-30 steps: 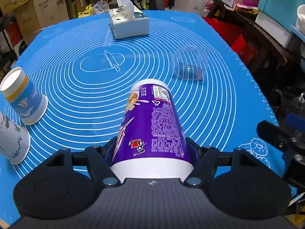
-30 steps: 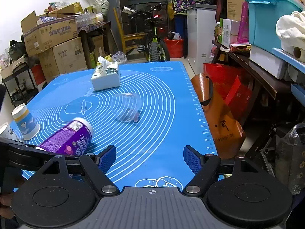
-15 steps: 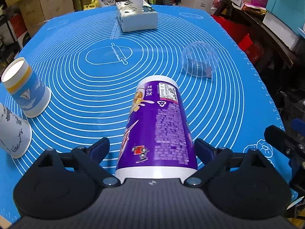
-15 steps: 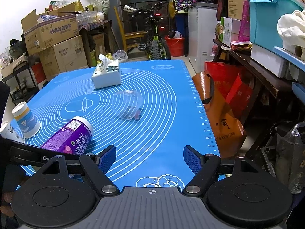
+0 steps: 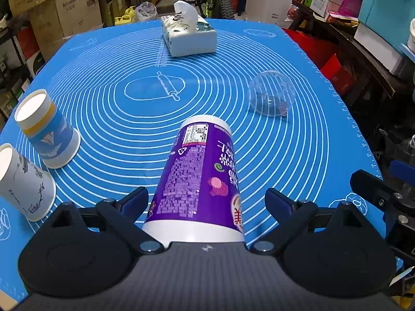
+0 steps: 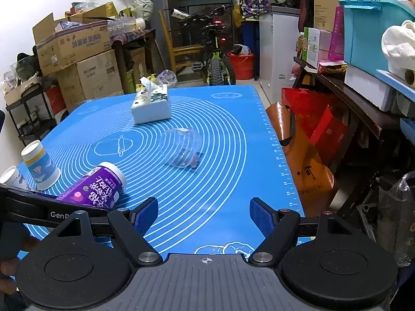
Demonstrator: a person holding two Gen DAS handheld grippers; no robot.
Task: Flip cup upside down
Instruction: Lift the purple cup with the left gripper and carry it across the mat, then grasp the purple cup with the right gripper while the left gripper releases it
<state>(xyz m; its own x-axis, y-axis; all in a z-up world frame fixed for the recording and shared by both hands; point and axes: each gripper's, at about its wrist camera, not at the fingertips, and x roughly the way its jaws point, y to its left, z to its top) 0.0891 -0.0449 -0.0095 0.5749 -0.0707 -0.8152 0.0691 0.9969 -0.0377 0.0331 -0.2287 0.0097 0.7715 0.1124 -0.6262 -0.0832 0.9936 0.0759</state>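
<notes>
A purple cup [image 5: 199, 178] with white ends lies on its side on the blue mat [image 5: 129, 59], pointing away from me. It also shows in the right wrist view [image 6: 93, 186]. My left gripper [image 5: 207, 202] is open; its jaws stand on either side of the cup's near end, clear of it. My right gripper [image 6: 205, 215] is open and empty above the mat's near right part. The left gripper's body [image 6: 39, 212] crosses the right wrist view at the left.
Two paper cups, one blue and yellow [image 5: 46, 132] and one white [image 5: 23, 181], stand at the left. A clear plastic dome [image 5: 271, 93] lies right of centre. A tissue box [image 5: 188, 35] is at the far end. Clutter surrounds the table.
My left gripper has opened and let go of the purple cup, which has rolled a little about its axis. The right gripper has stayed open, nearly still.
</notes>
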